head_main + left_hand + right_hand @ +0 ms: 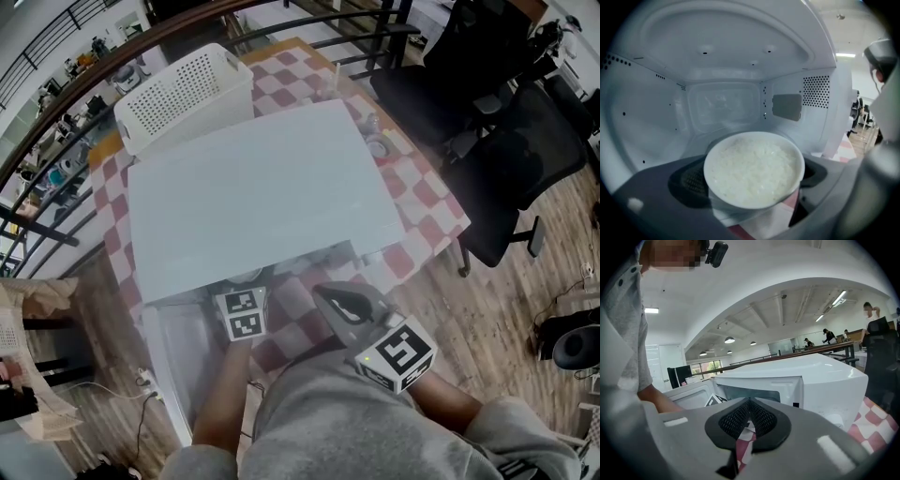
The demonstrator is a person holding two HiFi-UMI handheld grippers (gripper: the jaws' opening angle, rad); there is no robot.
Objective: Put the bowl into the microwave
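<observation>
A white bowl [753, 168] filled with rice sits between the grey jaws of my left gripper [752, 180], which is shut on it. The bowl hangs at the mouth of the white microwave's cavity [726, 108], with checkered cloth showing under it. In the head view the left gripper [242, 302] reaches under the front edge of the microwave [253, 187], and the bowl is mostly hidden there. My right gripper [326, 294] stays in front of the microwave, to the right of the left one. Its jaws [749, 417] are shut with nothing held.
The microwave door [183, 361] hangs open at the lower left. A white perforated basket [187, 94] stands behind the microwave on the checkered table [422, 202]. Small items [377, 145] lie at its right side. Black office chairs [497, 122] crowd the table's right edge.
</observation>
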